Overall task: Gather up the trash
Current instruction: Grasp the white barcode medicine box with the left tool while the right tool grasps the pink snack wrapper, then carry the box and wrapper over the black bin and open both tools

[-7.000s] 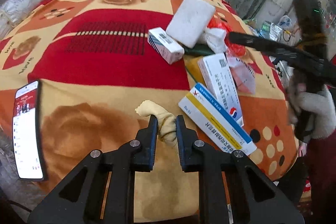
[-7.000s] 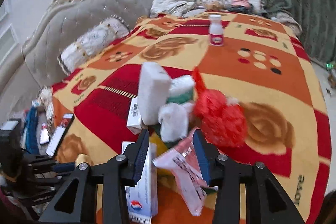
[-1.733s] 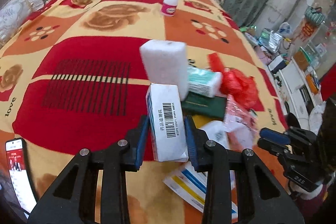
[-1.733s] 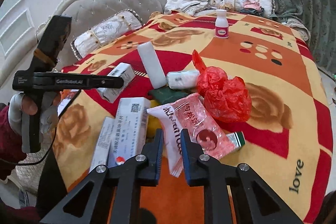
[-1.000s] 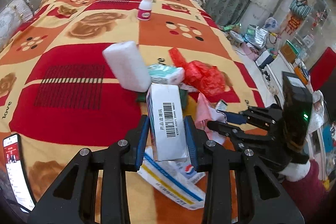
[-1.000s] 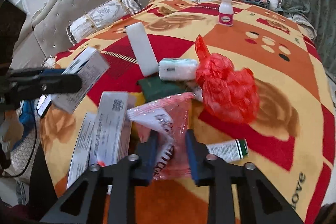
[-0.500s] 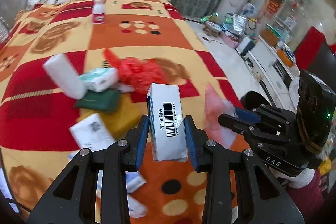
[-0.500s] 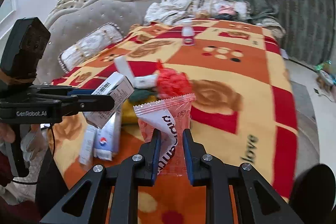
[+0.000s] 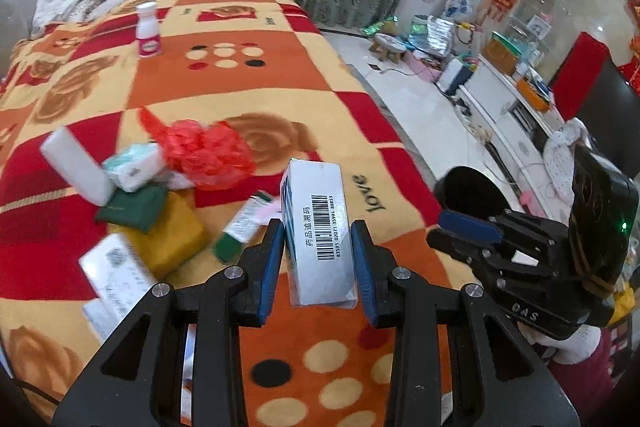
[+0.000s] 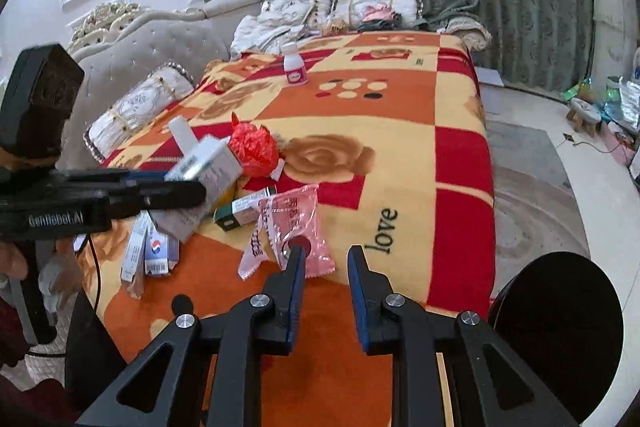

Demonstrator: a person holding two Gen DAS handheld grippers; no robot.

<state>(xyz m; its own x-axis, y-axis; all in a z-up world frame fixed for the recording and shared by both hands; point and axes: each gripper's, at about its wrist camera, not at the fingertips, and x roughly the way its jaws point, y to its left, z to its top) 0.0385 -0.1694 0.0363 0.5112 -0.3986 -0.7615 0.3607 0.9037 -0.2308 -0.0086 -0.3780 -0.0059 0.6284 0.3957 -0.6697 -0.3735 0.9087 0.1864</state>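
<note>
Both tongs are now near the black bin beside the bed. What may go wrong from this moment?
1. The pink wrapper seems to lie on the blanket at the tip of the right tongs, not between them, so it may be left behind.
2. The left tongs pinch only the lower part of the white box; it leans and could slip out before reaching the black bin.

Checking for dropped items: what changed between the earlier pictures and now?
The left claw let go of a yellowish scrap, took the barcoded white box and carried it toward the black bin. The right claw lifted the pink packet, which is now outside its fingers, apparently on the blanket. Red bag, white bottle unmoved.
</note>
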